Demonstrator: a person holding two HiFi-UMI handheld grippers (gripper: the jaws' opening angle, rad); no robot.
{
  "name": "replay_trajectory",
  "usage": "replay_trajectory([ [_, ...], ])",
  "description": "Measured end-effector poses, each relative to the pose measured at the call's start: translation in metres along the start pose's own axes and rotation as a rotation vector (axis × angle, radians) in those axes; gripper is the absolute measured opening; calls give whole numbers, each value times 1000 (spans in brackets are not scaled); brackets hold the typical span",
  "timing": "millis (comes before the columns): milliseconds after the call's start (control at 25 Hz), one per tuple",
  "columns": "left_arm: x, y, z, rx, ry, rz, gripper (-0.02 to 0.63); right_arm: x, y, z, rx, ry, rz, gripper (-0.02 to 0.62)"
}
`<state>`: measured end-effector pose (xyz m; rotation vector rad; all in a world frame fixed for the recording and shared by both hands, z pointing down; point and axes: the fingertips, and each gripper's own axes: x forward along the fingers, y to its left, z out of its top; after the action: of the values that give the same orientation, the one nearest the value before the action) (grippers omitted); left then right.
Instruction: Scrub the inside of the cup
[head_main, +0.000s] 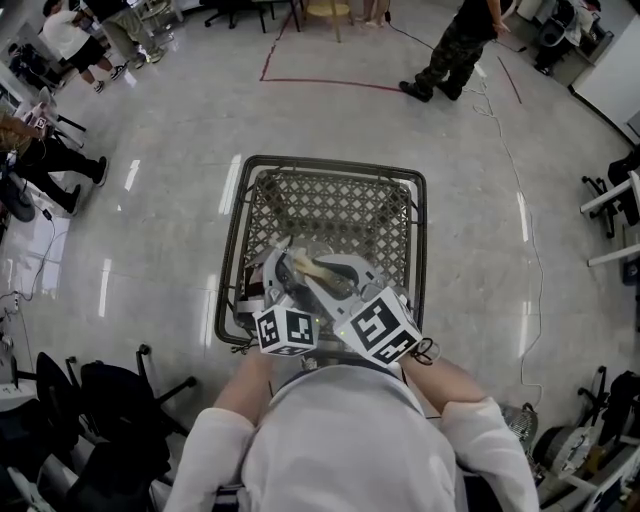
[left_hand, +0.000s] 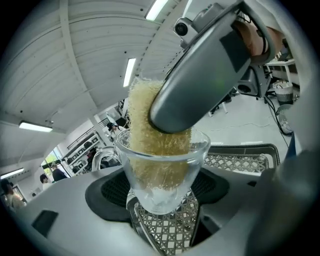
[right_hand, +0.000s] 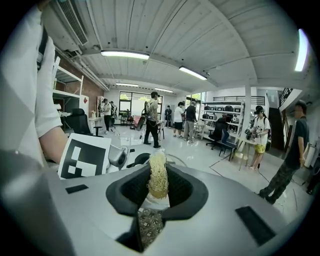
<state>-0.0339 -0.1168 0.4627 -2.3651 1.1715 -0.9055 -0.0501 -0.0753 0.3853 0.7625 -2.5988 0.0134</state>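
We hold the cup (left_hand: 162, 172) above the mesh table (head_main: 330, 205), the left gripper (left_hand: 161, 197) clamped on its glass base. The right gripper (right_hand: 157, 189) pinches a scrubber (left_hand: 146, 125) (yellow, fibrous) that reaches down inside the cup, close to its bottom.

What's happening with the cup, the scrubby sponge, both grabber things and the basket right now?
Clear glass cup: gripped by the left hand-held gripper, sponge pushed inside.
Yellow fibrous scrubbing sponge: pinched by the right hand-held gripper, its end down in the cup.
Left hand-held gripper: shut on the cup.
Right hand-held gripper: shut on the sponge.
Dark metal mesh basket: open-topped, beneath both grippers.
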Motion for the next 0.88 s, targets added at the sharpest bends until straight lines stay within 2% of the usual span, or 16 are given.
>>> replay_trajectory([
  [320,-4,-5,-3,-31,5,1,359,1,-21,-1,-44,34,-72,86],
  [720,-4,-8,-4,-48,-1,-8,359,0,6,-6,-9,39,-9,86],
  [880,-3,-13,-1,-64,-3,-15,359,2,0,-4,-31,39,-30,86],
])
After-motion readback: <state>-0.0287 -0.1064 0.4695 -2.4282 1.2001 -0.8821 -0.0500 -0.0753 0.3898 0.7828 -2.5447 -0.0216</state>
